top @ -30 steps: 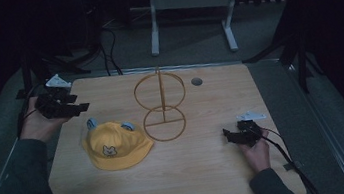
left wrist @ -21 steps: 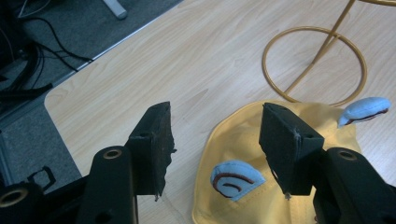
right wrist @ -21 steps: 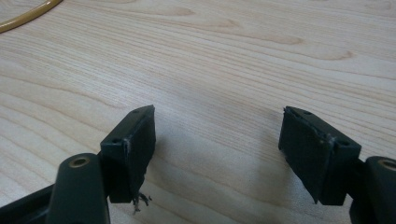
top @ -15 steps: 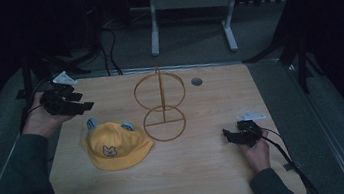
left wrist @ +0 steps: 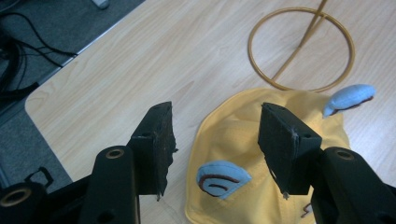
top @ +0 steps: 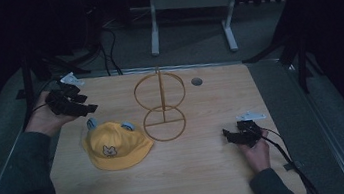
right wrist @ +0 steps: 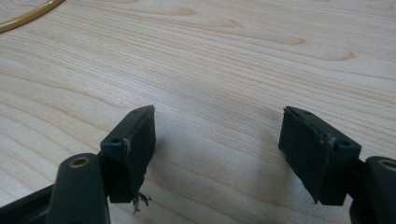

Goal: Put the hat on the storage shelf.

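A yellow cap [top: 114,146] with blue ears and a small face patch lies on the wooden table [top: 191,185], left of centre. Just right of it stands a tan wire stand [top: 162,103] made of an upright ring on a flat ring base. My left gripper [top: 83,107] hovers at the table's far left, open, above and behind the cap. In the left gripper view the cap [left wrist: 243,154] lies below the left gripper [left wrist: 215,140], with a blue ear [left wrist: 222,179] between the jaws. My right gripper [top: 226,136] rests low at the right, open; the right gripper [right wrist: 217,149] holds nothing.
A round grey grommet [top: 196,81] is set in the table near its far edge. Cables [top: 107,45] and a white frame's legs [top: 190,19] stand on the floor beyond the table. A cable [top: 289,157] trails from the right gripper toward the near right corner.
The left hand and its gripper have shifted slightly back and left, rising a little above the cap. The right gripper has stayed put.
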`<action>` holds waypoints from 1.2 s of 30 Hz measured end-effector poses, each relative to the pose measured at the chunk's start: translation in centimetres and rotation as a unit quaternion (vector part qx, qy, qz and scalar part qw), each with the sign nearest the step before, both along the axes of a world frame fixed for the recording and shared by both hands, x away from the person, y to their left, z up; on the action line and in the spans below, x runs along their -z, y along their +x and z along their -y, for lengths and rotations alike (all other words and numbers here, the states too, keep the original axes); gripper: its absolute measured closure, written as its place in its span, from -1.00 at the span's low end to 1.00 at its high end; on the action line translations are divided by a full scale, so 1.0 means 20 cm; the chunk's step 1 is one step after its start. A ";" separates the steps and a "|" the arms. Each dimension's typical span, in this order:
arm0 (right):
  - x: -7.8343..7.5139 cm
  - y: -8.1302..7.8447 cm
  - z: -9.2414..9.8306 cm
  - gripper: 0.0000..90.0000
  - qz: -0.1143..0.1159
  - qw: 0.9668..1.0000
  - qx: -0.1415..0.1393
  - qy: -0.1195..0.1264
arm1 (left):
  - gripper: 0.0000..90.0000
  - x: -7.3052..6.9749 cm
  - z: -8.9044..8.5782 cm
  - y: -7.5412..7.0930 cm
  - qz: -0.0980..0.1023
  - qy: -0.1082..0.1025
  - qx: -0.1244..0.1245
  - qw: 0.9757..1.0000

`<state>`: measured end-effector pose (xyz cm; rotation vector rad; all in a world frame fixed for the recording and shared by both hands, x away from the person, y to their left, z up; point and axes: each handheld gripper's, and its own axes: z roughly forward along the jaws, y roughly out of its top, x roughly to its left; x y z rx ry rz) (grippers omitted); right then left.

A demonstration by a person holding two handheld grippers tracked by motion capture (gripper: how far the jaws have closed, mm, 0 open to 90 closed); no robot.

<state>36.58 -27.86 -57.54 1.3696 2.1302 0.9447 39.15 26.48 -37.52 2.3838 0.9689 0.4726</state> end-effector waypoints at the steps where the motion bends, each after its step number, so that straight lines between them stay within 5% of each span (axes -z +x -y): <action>1: 0.00 0.00 0.00 -0.40 0.000 1.000 0.000 0.000 | 0.01 0.00 0.00 0.00 -0.001 0.000 0.003 1.000; 36: 0.00 0.00 0.00 -0.40 0.000 1.000 -0.002 0.000 | 0.03 0.04 0.10 0.01 -0.038 0.037 0.062 0.997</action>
